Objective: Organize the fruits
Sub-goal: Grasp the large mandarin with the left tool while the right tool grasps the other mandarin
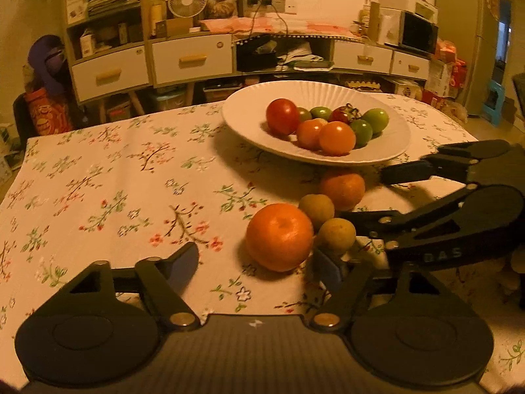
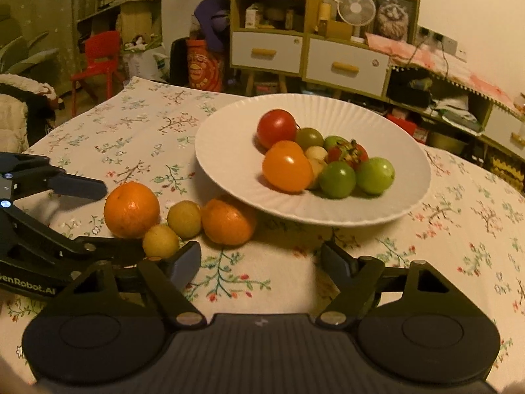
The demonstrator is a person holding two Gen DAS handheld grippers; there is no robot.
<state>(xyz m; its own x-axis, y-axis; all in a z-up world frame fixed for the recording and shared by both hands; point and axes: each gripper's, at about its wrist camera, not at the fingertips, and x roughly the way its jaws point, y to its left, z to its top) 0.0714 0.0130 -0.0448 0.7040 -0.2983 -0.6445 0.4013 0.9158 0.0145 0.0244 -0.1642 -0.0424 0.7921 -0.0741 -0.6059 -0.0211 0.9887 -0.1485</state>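
Observation:
A white plate (image 1: 249, 98) (image 2: 410, 203) holds several red, orange and green tomatoes (image 1: 282, 116) (image 2: 287, 170). On the floral cloth in front of it lie two oranges (image 1: 279, 236) (image 1: 343, 187) and two small yellow-brown fruits (image 1: 316, 210) (image 1: 336, 234). The same oranges (image 2: 131, 210) (image 2: 228, 220) and small fruits (image 2: 183, 218) (image 2: 160, 241) show in the right wrist view. My left gripper (image 1: 259, 262) is open, just before the near orange. My right gripper (image 2: 261, 259) is open and empty, near the far orange. Each gripper shows in the other's view (image 1: 387, 193) (image 2: 111, 220).
The table's floral cloth (image 1: 115, 180) spreads wide to the left of the fruit. Behind the table stand a drawer cabinet (image 1: 193, 59), shelves, a fan and a microwave (image 1: 416, 32). A red chair (image 2: 98, 62) stands at the far left.

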